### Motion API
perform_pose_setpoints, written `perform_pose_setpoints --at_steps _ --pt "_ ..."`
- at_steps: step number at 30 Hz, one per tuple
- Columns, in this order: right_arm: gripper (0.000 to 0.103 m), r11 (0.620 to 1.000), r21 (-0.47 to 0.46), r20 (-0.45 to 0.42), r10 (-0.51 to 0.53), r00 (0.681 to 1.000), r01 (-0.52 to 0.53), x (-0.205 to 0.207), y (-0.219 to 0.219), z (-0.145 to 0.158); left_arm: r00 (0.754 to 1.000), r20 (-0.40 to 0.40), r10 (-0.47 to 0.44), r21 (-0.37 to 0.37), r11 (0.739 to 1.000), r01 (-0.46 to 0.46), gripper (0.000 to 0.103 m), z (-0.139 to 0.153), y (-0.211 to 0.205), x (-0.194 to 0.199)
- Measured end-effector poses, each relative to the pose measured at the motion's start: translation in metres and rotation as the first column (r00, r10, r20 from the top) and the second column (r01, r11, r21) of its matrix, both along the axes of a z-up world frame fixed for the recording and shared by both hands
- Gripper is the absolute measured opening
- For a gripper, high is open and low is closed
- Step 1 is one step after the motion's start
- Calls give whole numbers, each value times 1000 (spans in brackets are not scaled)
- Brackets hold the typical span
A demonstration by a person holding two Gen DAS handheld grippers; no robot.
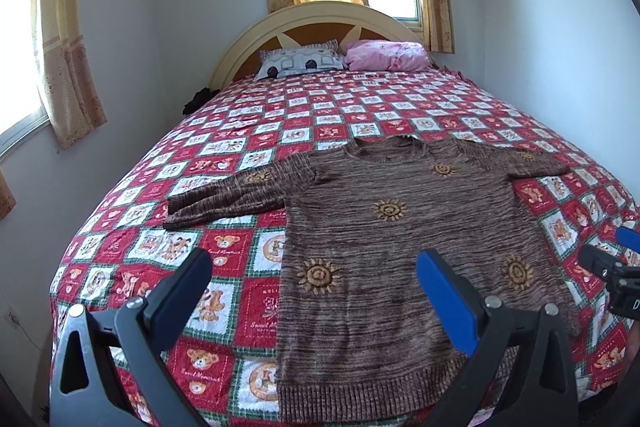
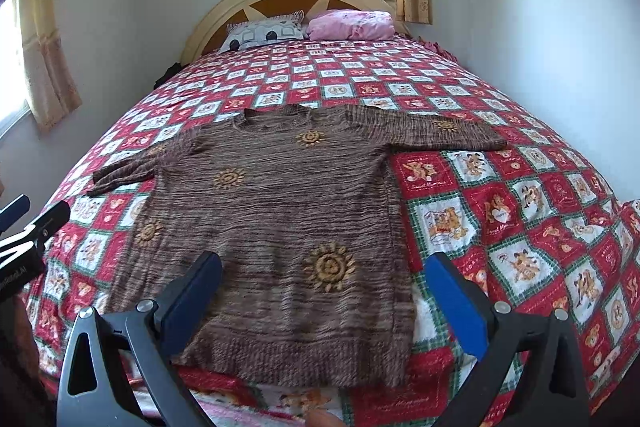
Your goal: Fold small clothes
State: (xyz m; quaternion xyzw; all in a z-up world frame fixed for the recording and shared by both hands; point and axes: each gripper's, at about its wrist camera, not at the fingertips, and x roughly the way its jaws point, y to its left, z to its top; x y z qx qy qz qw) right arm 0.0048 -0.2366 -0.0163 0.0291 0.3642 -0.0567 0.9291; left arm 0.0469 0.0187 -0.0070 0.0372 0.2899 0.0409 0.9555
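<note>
A: Sweater?
B: Flat on the bedspread, front up, sleeves out, hem at the near edge of the bed.
A: Grippers?
B: Left gripper spread wide, empty, above the hem. Right gripper likewise wide, empty, over the sweater's lower right side.

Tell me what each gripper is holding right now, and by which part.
Nothing is held. The left gripper and the right gripper are both open above the brown sweater, which lies flat on the bedspread.
</note>
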Motion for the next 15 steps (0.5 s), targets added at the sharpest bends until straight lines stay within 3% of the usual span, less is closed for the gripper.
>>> perform_pose_setpoints --at_steps 9,15 --pt "102 995 -11 -26 -100 995 99 55 -71 -23 1000 12 15 47 999 -15 103 -10 0 58" --pt "102 989 24 -50 -146 988 147 92 -119 -33 998 -44 43 63 997 -41 103 -28 6 112"
